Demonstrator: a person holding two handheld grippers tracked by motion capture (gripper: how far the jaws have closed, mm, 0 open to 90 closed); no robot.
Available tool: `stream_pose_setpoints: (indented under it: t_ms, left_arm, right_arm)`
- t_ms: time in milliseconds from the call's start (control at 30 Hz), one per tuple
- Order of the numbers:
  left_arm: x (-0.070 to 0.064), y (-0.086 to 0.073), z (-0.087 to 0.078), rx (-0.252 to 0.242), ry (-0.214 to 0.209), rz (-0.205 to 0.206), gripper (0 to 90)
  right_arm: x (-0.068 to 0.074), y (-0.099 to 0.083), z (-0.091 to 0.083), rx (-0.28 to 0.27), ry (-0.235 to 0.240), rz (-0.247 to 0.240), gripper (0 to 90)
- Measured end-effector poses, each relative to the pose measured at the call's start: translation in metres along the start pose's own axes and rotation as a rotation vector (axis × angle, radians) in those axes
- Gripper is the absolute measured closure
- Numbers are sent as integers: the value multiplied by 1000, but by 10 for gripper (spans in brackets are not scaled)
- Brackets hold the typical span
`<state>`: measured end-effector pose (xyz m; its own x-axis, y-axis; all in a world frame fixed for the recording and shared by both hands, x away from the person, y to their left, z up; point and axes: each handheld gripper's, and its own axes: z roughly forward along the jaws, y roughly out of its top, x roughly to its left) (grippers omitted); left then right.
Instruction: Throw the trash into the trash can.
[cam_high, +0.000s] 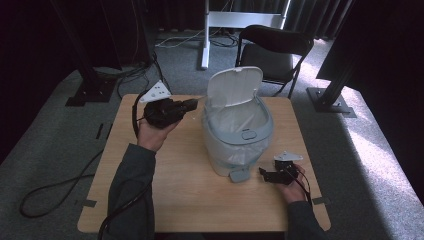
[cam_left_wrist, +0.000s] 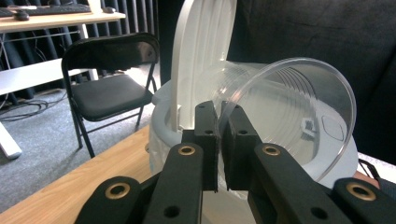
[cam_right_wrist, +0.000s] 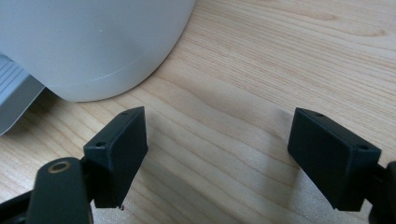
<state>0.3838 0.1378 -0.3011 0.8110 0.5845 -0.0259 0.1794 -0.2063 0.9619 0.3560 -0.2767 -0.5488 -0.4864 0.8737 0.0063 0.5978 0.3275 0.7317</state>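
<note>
Above the far left of the table (cam_high: 190, 200), your left gripper (cam_left_wrist: 218, 122) has its jaws clamped on the rim of a clear plastic cup (cam_left_wrist: 289, 116), which lies tilted on its side with its mouth toward the camera, held in the air just beside the white bin (cam_high: 235, 135). The bin's lid (cam_high: 234, 86) stands raised and a liner shows inside, so the opening is ready; by the look of it, the pick is done and what remains is carrying the cup over the rim and letting it drop. Your right gripper (cam_right_wrist: 219, 154) rests low over the bare wood near the bin's base, jaws wide apart and holding nothing, close to the pedal (cam_high: 240, 175).

For room, mind the upright lid: in the left gripper view it rises just behind the cup, and the rim sits right below. You probably have the freest path across the near side of the opening. The table edge lies close behind your left hand (cam_high: 152, 134).
</note>
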Motion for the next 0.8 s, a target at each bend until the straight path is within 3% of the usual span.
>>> stream_pose_setpoints:
  t_ms: [800]
  left_arm:
    - [-10,11,35,25,-32,12,855]
  right_arm:
    - [0,0,0,-1,2,-4,191]
